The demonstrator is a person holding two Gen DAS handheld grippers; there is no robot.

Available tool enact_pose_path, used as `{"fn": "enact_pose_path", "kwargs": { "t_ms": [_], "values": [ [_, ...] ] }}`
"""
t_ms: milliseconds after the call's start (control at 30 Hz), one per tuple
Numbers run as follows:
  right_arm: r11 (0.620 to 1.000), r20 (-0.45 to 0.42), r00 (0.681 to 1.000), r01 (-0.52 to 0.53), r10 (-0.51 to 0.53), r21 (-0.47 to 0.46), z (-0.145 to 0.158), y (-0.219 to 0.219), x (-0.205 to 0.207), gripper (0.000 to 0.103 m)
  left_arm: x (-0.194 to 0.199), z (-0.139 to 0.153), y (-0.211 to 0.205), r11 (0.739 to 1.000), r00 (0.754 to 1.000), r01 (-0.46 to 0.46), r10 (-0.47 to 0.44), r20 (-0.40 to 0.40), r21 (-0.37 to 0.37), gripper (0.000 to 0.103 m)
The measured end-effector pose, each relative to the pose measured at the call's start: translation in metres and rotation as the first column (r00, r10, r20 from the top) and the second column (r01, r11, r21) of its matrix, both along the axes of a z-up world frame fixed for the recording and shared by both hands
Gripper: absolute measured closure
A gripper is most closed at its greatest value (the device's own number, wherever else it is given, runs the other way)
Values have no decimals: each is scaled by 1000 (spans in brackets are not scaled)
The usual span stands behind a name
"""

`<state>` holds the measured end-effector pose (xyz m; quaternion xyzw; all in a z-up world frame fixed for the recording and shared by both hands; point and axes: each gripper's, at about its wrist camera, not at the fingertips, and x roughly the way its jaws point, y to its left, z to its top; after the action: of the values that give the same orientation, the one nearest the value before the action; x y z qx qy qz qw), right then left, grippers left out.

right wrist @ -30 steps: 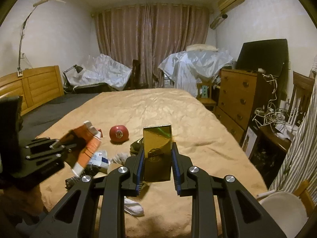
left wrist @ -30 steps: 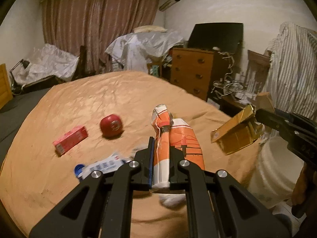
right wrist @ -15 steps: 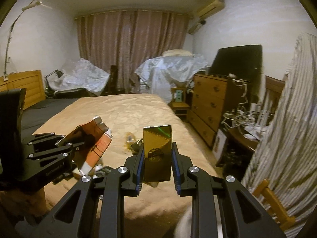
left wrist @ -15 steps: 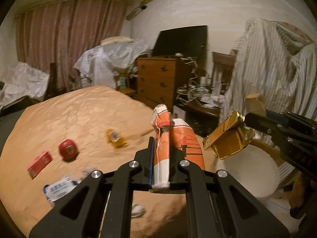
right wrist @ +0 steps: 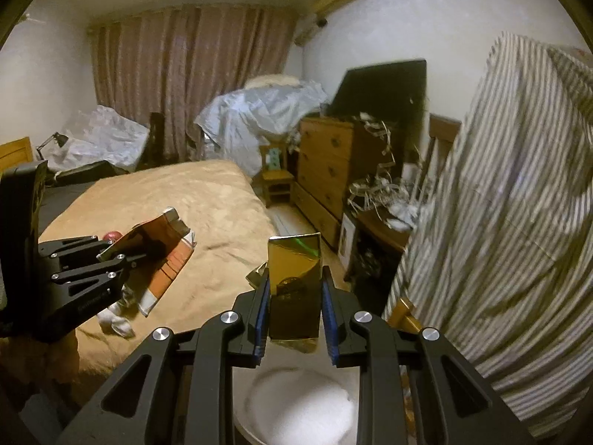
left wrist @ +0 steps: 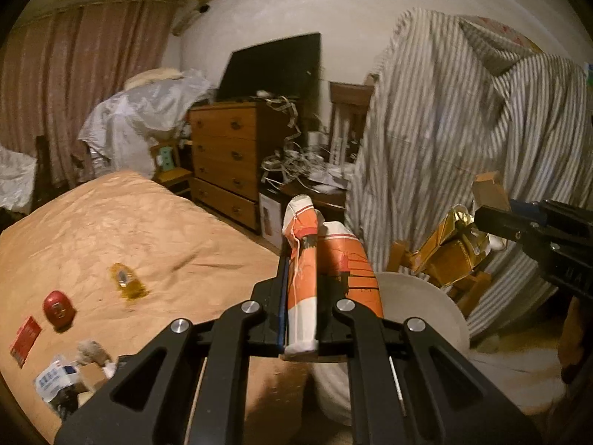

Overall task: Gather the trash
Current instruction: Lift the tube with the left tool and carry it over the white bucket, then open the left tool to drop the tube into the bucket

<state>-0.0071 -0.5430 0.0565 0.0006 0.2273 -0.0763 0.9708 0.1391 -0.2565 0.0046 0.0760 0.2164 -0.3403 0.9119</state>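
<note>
1. Right now I count two tools, each carrying one piece of trash. My left tool (left wrist: 300, 296) is pinched on a crumpled orange-and-white wrapper (left wrist: 302, 278), which stands up between its fingers. My right tool (right wrist: 294, 311) is clamped on a shiny gold box (right wrist: 294, 289), held upright.
2. One white bucket (right wrist: 296, 408) sits on the floor by the near corner of the bed (left wrist: 111, 230). In the right wrist view its opening lies directly under the gold box; in the left wrist view its rim is just right of the wrapper.
3. On the bed's tan cover I count one red round tin (left wrist: 57, 306), one red flat packet (left wrist: 24, 339), one amber-yellow wrapper (left wrist: 126, 280), and a small heap at the near left edge: a white-and-blue pack (left wrist: 53, 378) with bits I cannot sort out. One white sock-like scrap (right wrist: 115, 319) lies at the near edge in the right wrist view.
4. For room: the bucket stands between the bed's edge and a striped cloth (left wrist: 463, 129) draped over furniture, close on the right. One wooden dresser (left wrist: 226, 159) stands past the bed's far side, with a narrow strip of floor between them. The middle of the bed is bare.
</note>
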Motion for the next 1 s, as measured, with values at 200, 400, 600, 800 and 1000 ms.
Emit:
{"fn": "enact_pose_path", "kwargs": {
  "t_ms": [200,400,600,800,1000],
  "values": [
    [998,-126,992,18,-9,66,-13,-53,11,77,7,-14,-39,997,997,61,-58,-57,51,95],
    [989,-255,967,27,11,144,-46,-87,36,77,13,-35,-74,984,985,130,-114,-128,123,95],
    [975,-323,946,36,38,220,-70,-103,46,77,19,-62,-99,968,972,175,-141,-189,179,94],
    [966,-345,937,42,49,253,-88,-108,49,77,24,-87,-112,957,963,196,-146,-227,214,94],
    [966,-348,936,39,54,255,-95,-105,51,77,25,-95,-118,953,958,207,-152,-243,220,94]
  ]
}}
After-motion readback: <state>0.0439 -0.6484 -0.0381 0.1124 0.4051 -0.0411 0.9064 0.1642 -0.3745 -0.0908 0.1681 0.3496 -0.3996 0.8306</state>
